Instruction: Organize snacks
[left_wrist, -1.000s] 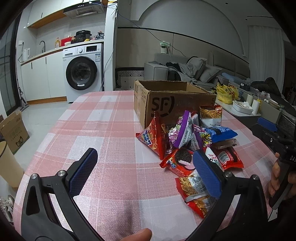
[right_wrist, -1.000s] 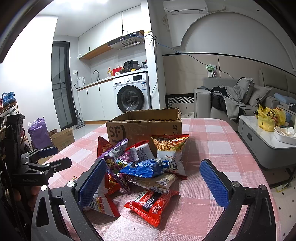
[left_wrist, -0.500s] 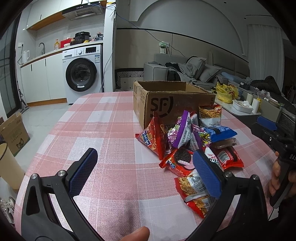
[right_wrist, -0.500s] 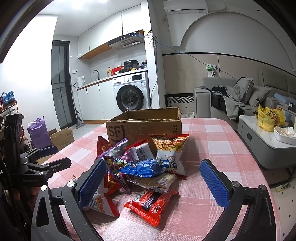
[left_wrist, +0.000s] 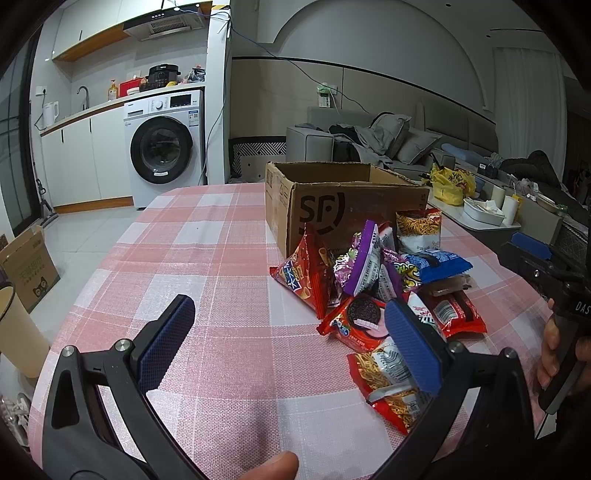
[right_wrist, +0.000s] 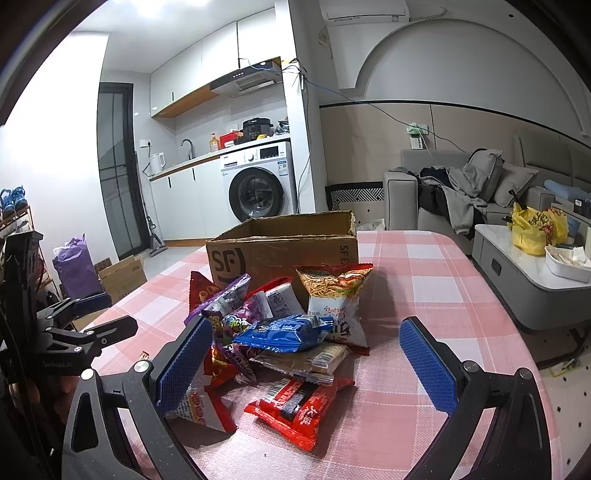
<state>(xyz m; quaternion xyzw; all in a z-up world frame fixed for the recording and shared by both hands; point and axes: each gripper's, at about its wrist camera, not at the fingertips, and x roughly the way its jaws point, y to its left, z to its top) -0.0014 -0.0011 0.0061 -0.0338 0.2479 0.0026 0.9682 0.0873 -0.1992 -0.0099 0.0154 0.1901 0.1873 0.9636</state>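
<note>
Snacks (right_wrist: 291, 332) lie heaped on the tabletop (left_wrist: 207, 258) against the box (left_wrist: 332, 206). Left claw (left_wrist: 288, 347) and right claw (right_wrist: 306, 365) both gape, empty.

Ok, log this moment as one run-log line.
left tool: open, empty | right tool: open, empty, facing snack pile | pile: on table, front of cardboard box | packed: none visible

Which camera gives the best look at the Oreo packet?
The left wrist view: the Oreo packet lies face-up there, its cookie picture plain, partly behind the left gripper's finger. In the right wrist view other snacks and a finger hide it.
</note>
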